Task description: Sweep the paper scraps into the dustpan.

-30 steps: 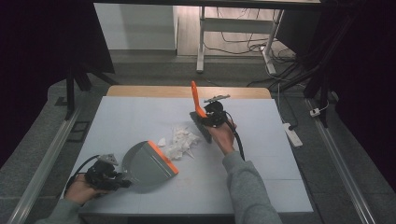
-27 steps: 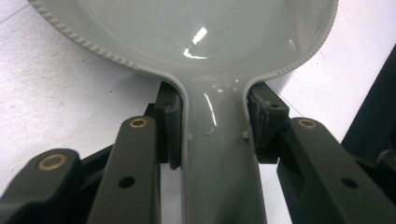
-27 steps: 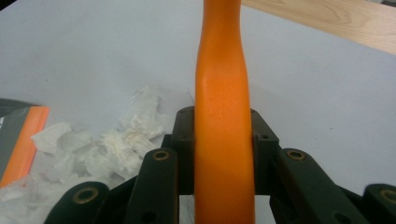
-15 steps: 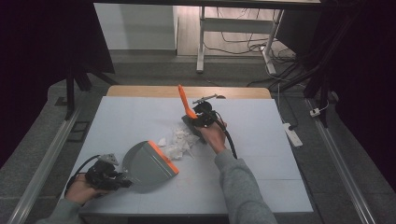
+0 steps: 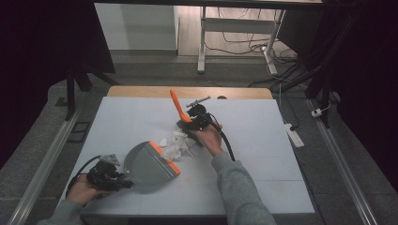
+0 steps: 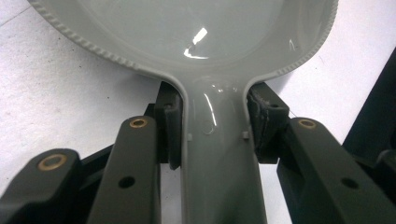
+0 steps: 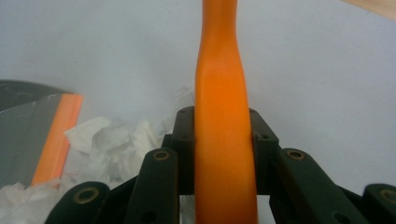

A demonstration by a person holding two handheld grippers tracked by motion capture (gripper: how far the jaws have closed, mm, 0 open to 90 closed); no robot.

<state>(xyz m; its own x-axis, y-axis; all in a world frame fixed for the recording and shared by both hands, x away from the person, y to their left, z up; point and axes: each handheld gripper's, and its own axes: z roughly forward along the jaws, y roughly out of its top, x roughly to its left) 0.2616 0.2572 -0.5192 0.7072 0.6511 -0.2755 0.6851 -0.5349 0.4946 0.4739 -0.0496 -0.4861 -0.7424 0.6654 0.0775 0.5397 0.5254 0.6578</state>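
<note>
white crumpled paper scraps [image 5: 177,144] lie in a loose heap at the centre of the high view, on the pale counter [image 5: 263,154], and they now sit much closer to the grey dustpan [image 5: 146,163] than a second ago: the heap's lower left edge touches or nearly touches the pan's orange lip [image 5: 165,159]. the orange-handled brush [image 5: 177,106] has travelled from the upper middle of the frame down and to the left, pushing the paper ahead of it, so the sweep looks well under way, though most scraps are not yet inside the pan.

the right claw [image 5: 197,123] is clenched on the brush; in the right gripper view its pads [image 7: 185,140] press both sides of the orange handle [image 7: 222,121], which rises straight up the frame, with paper [image 7: 112,140] to its lower left and the pan's lip [image 7: 56,135] at the left edge. the heap lies just left of and below this claw in the high view, touching the brush head.

the left claw [image 5: 119,178] at the lower left grips the dustpan's grey handle [image 6: 217,158], jaws closed on either side of it, well apart from the paper, with the pan between them.
</note>
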